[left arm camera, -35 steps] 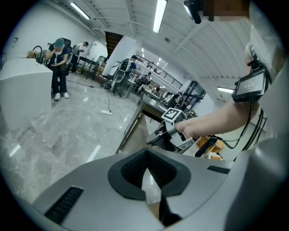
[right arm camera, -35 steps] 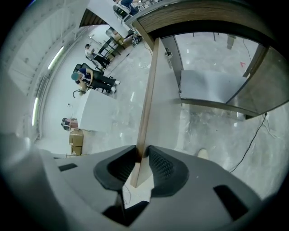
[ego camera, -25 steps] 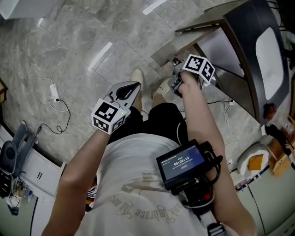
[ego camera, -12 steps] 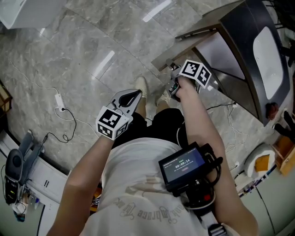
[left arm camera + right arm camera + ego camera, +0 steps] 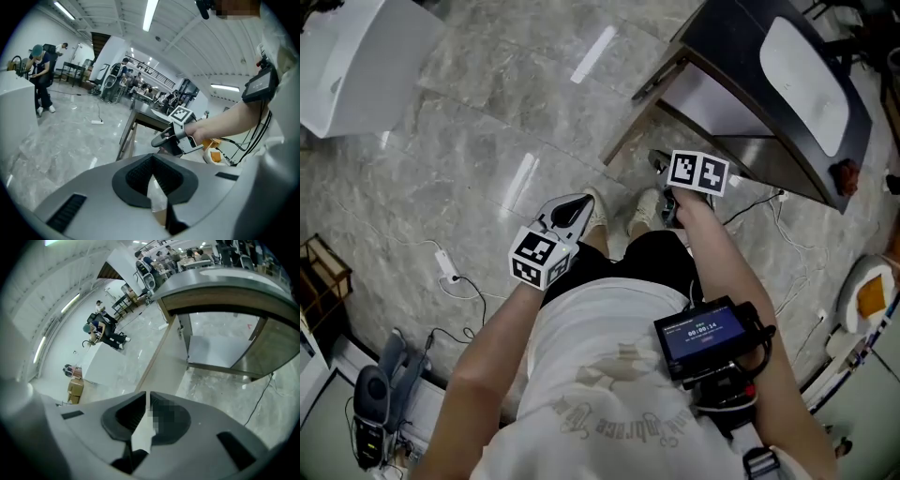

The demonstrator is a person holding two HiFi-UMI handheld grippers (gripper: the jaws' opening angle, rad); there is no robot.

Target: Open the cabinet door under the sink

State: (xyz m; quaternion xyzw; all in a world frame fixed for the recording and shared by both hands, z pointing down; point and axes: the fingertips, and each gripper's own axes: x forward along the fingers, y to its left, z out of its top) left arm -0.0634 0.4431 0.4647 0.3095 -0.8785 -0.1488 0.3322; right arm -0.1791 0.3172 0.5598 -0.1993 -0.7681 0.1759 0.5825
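The head view looks steeply down past the person's chest onto the grey marbled floor (image 5: 487, 122) and the dark-topped sink cabinet (image 5: 741, 66). The left gripper view faces nearly level across the room, farther from that cabinet; the right gripper view tilts downward, close under its top. All three views share the cabinet.

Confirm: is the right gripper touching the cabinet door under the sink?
Apart. In the right gripper view the cabinet door hangs open well beyond the right gripper, whose fingers are closing on nothing; the head view shows floor between them.
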